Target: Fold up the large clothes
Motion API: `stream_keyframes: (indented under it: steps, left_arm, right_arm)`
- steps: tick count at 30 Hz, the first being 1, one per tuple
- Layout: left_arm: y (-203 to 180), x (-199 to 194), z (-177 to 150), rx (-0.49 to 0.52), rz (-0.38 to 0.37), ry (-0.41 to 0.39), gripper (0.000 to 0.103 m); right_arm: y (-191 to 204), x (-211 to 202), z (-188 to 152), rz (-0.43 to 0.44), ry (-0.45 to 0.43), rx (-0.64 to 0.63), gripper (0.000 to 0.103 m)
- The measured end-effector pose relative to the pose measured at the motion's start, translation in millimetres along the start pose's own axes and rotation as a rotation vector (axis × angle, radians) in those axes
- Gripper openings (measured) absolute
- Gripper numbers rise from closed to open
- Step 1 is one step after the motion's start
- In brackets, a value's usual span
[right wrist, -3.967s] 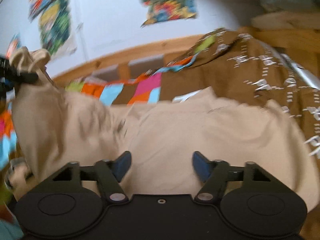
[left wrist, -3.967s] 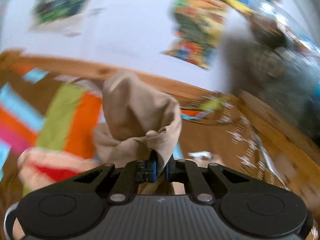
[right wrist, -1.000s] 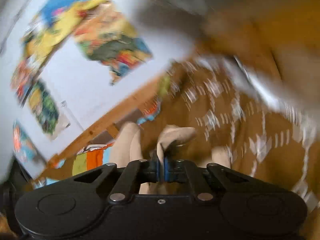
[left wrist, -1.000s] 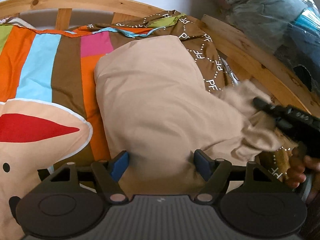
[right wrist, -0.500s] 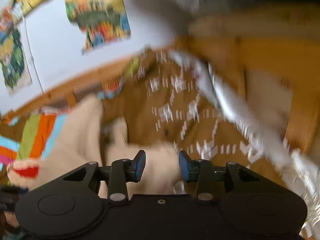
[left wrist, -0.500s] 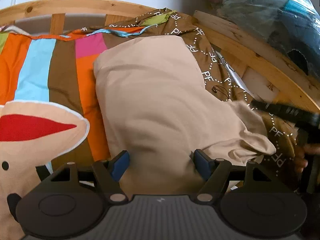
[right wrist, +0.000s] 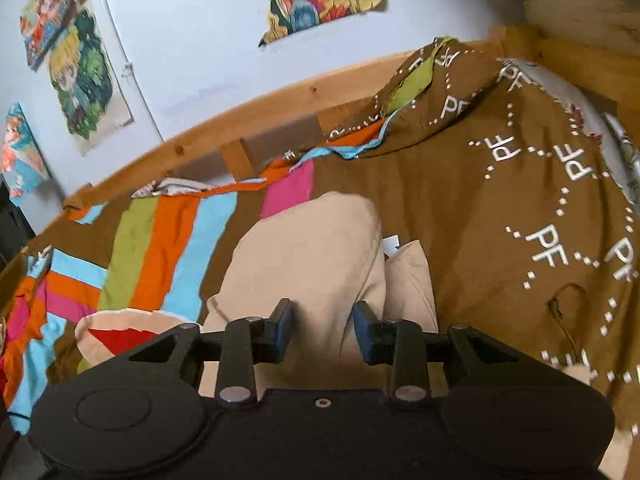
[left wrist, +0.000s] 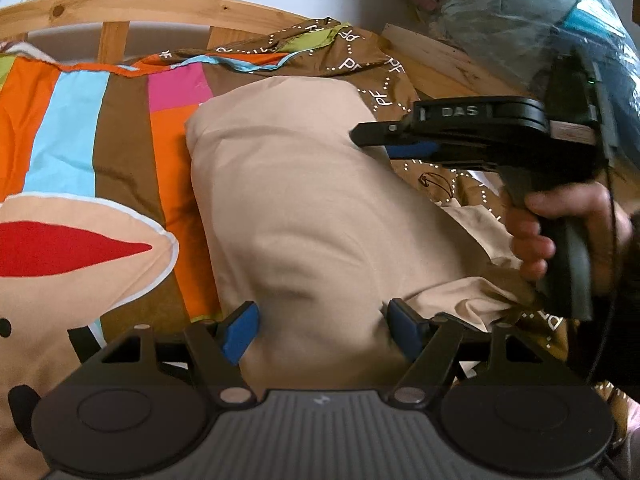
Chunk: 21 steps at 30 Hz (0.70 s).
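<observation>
Both grippers hover, jaws apart, over the beige garment (left wrist: 312,216).
Right gripper (right wrist: 322,330) has released its pinch and swung over; left gripper (left wrist: 320,328) is unchanged.

Left gripper (left wrist: 320,330): black ribbed body, two round discs, silver screws, blue fingers (left wrist: 240,330). Right gripper (right wrist: 322,330): black, "DAS" marking, cable. Hand (left wrist: 560,232): dark sleeve.

We cannot see the near end of the beige garment (left wrist: 304,216): the left gripper (left wrist: 320,330) covers it at the frame's bottom. In the right wrist view the right gripper (right wrist: 322,334) hides the garment's lower part. Upper right, the bundle (left wrist: 520,20) behind plastic stays unidentifiable.
</observation>
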<state>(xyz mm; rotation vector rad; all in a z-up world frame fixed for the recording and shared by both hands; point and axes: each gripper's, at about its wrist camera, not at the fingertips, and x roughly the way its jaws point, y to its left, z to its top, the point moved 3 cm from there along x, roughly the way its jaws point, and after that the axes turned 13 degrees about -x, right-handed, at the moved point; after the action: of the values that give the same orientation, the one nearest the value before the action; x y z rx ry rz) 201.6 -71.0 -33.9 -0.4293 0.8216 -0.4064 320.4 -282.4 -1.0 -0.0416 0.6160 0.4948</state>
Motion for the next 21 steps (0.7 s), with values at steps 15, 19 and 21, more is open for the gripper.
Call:
stream_keyframes:
  steps: [15, 19, 21]
  left_arm:
    - [-2.1, -3.1, -2.3, 0.018, -0.078, 0.036, 0.075]
    - [-11.4, -1.2, -14.0, 0.117, -0.048, 0.035, 0.075]
    - [-11.4, 0.0, -17.5, 0.121, -0.038, 0.039, 0.075]
  right_arm:
    - [18.6, -13.5, 7.8, -0.24, 0.012, -0.402, 0.0]
    - [5.5, 16.7, -19.6, -0.286, 0.09, -0.464, 0.001]
    - [4.3, 24.8, -27.8, -0.293, 0.107, -0.478, 0.001]
